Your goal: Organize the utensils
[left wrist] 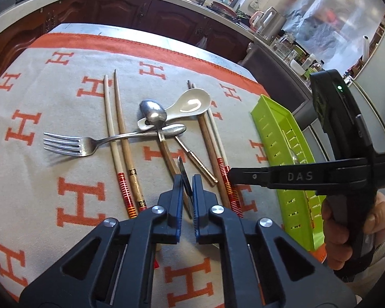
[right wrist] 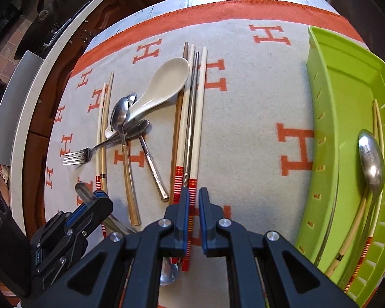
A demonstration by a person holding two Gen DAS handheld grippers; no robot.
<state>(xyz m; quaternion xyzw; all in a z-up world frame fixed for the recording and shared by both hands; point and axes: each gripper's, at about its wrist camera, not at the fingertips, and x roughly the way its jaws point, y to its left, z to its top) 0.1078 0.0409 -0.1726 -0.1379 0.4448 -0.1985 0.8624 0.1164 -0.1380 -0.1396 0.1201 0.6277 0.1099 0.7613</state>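
Done: the tray [right wrist: 346, 82] at 3 o'clock already holds a spoon [right wrist: 371, 159] and some chopsticks [right wrist: 346, 250].
Left: fork [left wrist: 69, 145], white spoon [left wrist: 190, 102], more chopsticks [left wrist: 123, 138] lie on the bench [right wrist: 249, 118].
Left gripper [left wrist: 186, 183]: fingers closed on a metal utensil, probably a spoon.
Right gripper [right wrist: 193, 196]: fingers narrow around a striped chopstick [right wrist: 192, 187].

Left gripper [left wrist: 185, 179] tilts down toward the table, blue-padded fingers [left wrist: 177, 192] nearly together, clamped on a thin metal handle that sticks up between them. Right gripper [right wrist: 193, 197] points steeply down, fingers [right wrist: 184, 205] also close together, pinching the red-striped end of a chopstick. In the left wrist view the right gripper reaches in sideways from the right, and a hand [left wrist: 346, 220] wraps its black grip, thumb on the outer side, with a pale sleeve cuff at the wrist.
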